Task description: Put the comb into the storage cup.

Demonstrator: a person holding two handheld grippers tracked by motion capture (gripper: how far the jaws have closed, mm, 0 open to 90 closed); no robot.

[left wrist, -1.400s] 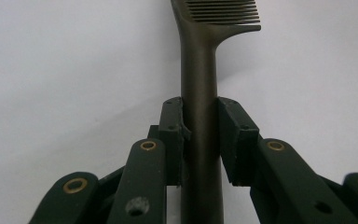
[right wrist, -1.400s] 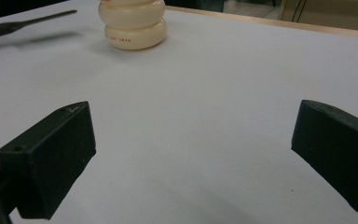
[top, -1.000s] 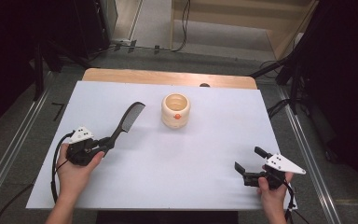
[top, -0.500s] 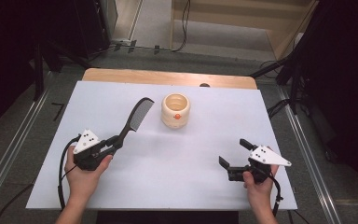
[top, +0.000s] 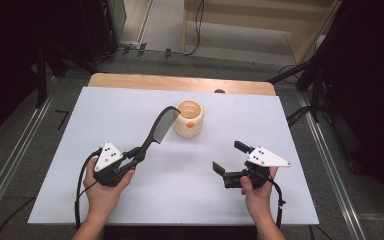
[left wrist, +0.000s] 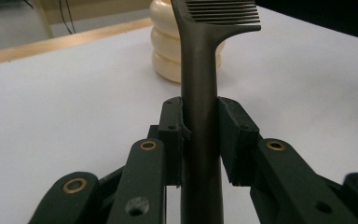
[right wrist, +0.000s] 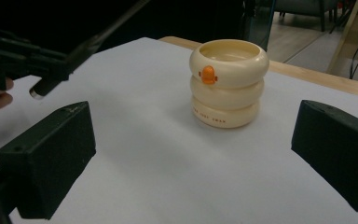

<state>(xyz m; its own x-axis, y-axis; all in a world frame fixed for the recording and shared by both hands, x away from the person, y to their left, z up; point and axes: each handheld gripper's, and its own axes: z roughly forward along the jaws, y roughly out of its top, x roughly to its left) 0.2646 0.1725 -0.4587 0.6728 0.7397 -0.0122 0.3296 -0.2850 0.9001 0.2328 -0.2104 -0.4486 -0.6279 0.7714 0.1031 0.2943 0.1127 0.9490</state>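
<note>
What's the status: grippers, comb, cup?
Left gripper clamped on comb handle, teeth near cream cup. Right gripper open, facing cup. Nothing between.

comb point(left wrist: 200, 93) teeth cropped, cup point(left wrist: 168, 42) top cropped

Bright, even overhead light; soft shadows, dark surroundings, slight blur.

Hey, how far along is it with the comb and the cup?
Done: the left gripper is shut on the comb by its handle, lifted off the table. In hand: the comb's teeth sit beside the cream cup, not in it. The right gripper is open, facing the cup. Left: probably getting the comb into the cup.
</note>
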